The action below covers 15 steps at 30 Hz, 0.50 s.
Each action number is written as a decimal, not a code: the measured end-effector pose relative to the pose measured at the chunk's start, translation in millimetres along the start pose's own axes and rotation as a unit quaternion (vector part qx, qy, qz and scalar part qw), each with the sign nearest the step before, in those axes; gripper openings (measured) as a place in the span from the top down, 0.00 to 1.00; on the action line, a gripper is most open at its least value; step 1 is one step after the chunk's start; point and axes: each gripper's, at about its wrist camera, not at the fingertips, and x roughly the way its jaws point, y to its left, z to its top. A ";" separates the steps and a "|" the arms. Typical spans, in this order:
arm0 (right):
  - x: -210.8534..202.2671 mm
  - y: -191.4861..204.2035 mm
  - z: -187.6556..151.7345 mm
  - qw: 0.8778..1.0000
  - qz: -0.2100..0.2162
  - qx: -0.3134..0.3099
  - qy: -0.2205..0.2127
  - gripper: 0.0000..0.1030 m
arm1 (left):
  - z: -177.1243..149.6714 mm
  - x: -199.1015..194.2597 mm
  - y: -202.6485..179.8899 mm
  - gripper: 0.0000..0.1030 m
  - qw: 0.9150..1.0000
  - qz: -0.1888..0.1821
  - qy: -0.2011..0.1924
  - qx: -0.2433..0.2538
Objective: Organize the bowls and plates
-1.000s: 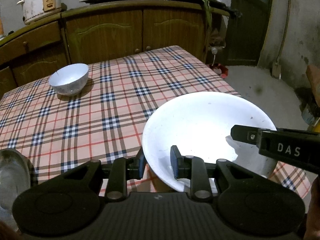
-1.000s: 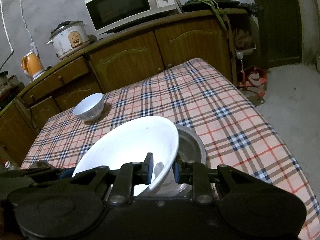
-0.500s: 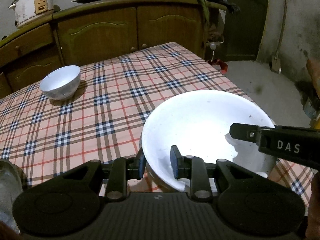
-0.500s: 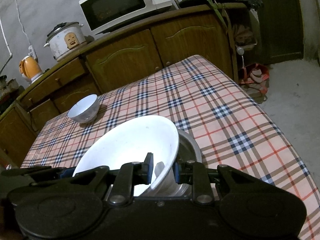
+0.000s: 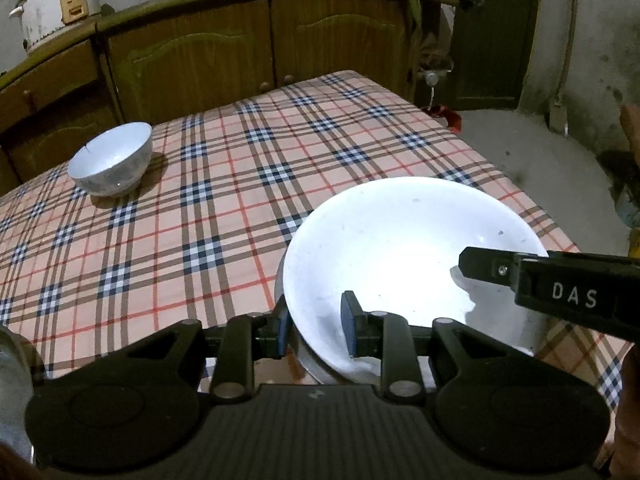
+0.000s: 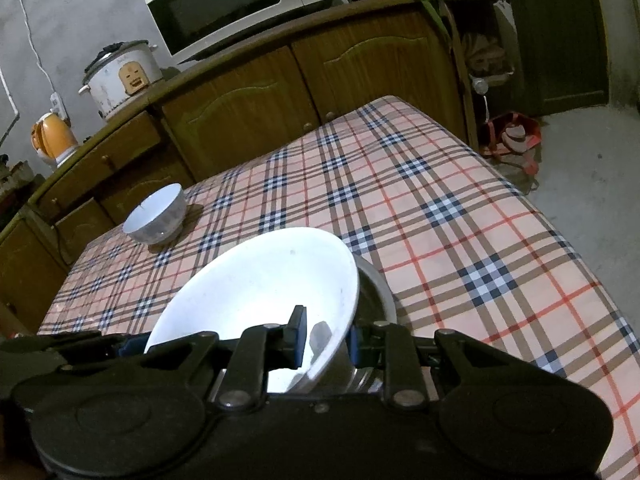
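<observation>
1. Where lettering can be read, only "DAS" shows, white on the black right gripper (image 5: 560, 292) entering from the right edge of the left wrist view.
2. Large white bowl (image 5: 404, 248): lower centre of both views, clamped at opposite rims by the left gripper (image 5: 314, 326) and the right gripper (image 6: 326, 340), each with one pad inside and one outside.
3. Metal bowl (image 6: 378, 288): directly beneath the white bowl, mostly hidden; contact cannot be told.
4. Small white bowl (image 5: 110, 158): upper left on the plaid tablecloth (image 5: 224, 208), well apart.
5. Change: both views sit lower than a second ago; the microwave (image 6: 240, 4) is now cut off in the left wrist view.
6. Rice cooker (image 6: 122, 76) face: markings illegible.
</observation>
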 end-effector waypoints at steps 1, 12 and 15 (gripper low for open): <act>0.6 -0.5 -0.2 1.000 -0.001 0.001 0.001 0.74 | 0.1 0.6 -0.4 0.74 1.000 0.000 0.000 0.001; 6.7 -2.8 -2.4 1.000 -0.003 0.007 0.008 0.74 | 0.0 1.9 -5.4 0.74 1.000 0.019 -0.005 0.020; 8.9 -2.5 -3.3 1.000 -0.003 0.006 0.012 0.74 | -0.4 3.0 -4.3 0.74 1.000 0.023 -0.003 0.021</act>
